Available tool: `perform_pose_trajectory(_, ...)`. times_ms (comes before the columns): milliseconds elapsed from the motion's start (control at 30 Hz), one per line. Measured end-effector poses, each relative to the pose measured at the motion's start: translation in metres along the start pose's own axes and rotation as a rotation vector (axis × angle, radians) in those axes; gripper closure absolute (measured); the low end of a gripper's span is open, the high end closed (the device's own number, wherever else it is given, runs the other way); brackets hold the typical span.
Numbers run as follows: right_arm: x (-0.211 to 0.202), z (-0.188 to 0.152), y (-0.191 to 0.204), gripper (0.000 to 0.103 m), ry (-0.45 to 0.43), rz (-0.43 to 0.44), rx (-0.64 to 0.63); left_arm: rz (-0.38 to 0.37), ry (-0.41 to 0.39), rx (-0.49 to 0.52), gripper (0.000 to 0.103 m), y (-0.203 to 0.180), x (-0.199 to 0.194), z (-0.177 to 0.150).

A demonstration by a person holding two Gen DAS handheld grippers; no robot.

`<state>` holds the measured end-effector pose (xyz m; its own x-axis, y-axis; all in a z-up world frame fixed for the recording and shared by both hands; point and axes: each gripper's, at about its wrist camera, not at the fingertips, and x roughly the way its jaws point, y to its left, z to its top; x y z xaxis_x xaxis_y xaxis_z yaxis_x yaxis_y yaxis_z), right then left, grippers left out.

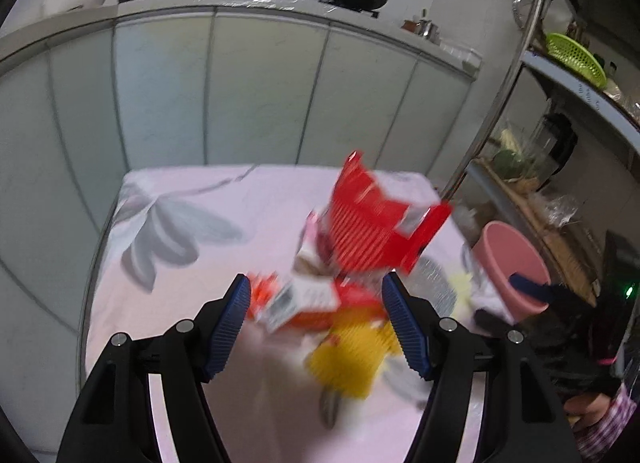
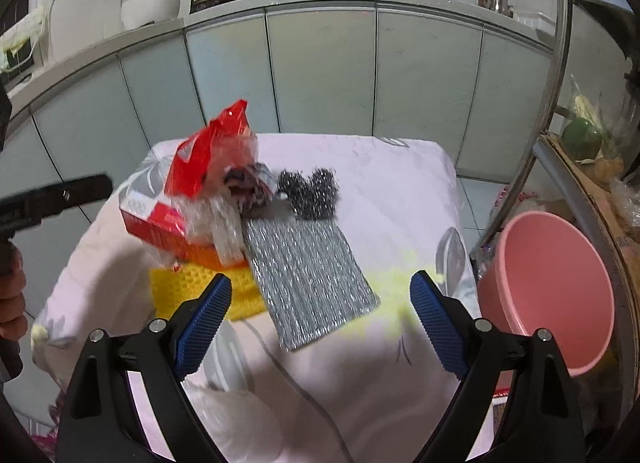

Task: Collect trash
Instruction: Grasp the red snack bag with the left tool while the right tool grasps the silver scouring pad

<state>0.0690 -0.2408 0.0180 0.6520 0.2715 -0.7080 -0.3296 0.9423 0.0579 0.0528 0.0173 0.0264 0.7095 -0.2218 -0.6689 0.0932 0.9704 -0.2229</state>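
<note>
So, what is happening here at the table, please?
A person is collecting trash with two hand-held grippers. Both are open and hold nothing. The left hand-held gripper is over a pile: a red bag, a red box, a yellow cloth. The right hand-held gripper is near a silver pad. A pink bucket stands beside the table, with nothing visible inside.

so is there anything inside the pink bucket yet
No, in the right wrist view the pink bucket shows only its bare inner wall, with the trash pile on the table.
</note>
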Motion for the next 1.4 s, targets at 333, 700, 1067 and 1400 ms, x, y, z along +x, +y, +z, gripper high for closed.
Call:
perform_pose_trajectory(333,0.032,0.006,0.009,0.012,0.062,0.024,-0.064,0.007,0.025,0.085,0.03,-0.042,0.038,0.033)
perform_pose_trajectory(700,0.08,0.004,0.015,0.019,0.165,0.07,-0.119,0.115,0.057,0.161,0.047,-0.064,0.08,0.036)
perform_pose_trajectory(1067,0.093,-0.001,0.01,0.066,0.205,0.157,-0.066,0.113,0.013,0.171,0.065,-0.07,0.071,0.034)
perform_pose_trajectory(1400,0.068,-0.003,0.008,0.092,0.162,0.157,-0.03,0.095,-0.032,0.164,0.075,-0.074,0.052,0.034)
